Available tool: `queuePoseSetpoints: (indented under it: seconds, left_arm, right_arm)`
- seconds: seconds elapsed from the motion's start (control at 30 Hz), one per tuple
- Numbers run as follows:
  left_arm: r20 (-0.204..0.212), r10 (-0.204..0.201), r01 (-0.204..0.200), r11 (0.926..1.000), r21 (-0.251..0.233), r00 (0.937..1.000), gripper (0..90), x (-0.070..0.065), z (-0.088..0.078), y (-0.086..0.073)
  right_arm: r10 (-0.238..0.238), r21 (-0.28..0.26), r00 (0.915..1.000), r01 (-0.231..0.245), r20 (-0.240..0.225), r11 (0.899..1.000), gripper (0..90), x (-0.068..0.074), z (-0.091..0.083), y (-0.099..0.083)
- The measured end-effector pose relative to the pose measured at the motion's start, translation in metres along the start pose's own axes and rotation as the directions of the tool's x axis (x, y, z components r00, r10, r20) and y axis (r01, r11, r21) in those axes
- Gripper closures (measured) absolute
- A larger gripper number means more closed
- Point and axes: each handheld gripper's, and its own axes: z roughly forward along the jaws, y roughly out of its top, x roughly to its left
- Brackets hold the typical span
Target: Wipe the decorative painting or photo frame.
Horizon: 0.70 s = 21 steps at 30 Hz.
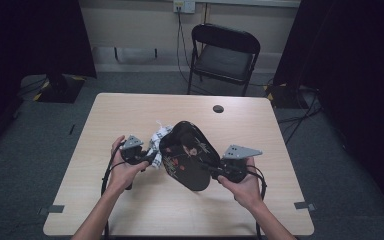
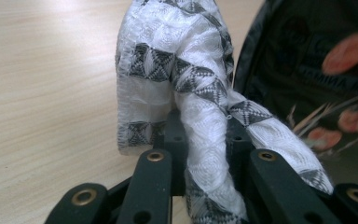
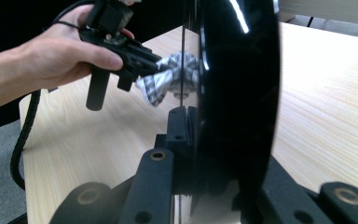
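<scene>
Here, the left gripper (image 1: 147,159) jaws pinch a soft patterned cloth (image 2: 186,93); the right gripper (image 1: 211,169) jaws clamp a glossy, likely slippery black tray (image 1: 187,155) by its rim.

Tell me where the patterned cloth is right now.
In the high view the white-and-grey patterned cloth sits near the table's middle, pinched in the left gripper and touching the left edge of the black tray that the right gripper holds tilted up.
</scene>
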Motion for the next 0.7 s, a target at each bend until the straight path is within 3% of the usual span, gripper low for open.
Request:
queuePoseSetpoints:
  seconds: [0.07,0.27,0.37,0.57,0.7]
  left_arm:
    - [0.000,-0.004,0.004,1.0000,-0.003,1.0000,76.9,0.000,-0.002,0.002]
    - [0.004,-0.031,0.032,0.9966,-0.076,0.9995,76.6,0.003,-0.011,0.010]
    - [0.006,-0.020,0.020,0.9982,-0.056,0.9998,76.7,0.003,-0.009,0.007]
    - [0.020,0.000,-0.001,0.9995,0.033,0.9998,76.8,0.001,0.003,-0.003]
    - [0.009,0.015,-0.015,0.9990,0.043,0.9998,77.1,0.000,0.005,-0.004]
  right_arm:
    - [-0.001,0.000,1.0000,0.001,0.001,1.000,80.8,0.000,0.000,0.000]
    - [0.001,-0.002,1.0000,-0.001,-0.001,1.000,80.9,0.000,0.000,-0.001]
    - [0.000,-0.001,1.0000,0.000,0.000,1.000,81.0,0.000,0.000,-0.001]
    - [0.002,0.000,1.0000,-0.002,0.000,1.000,80.9,0.000,0.000,-0.001]
    - [0.000,0.001,1.0000,0.000,0.000,1.000,80.9,0.000,0.000,-0.001]
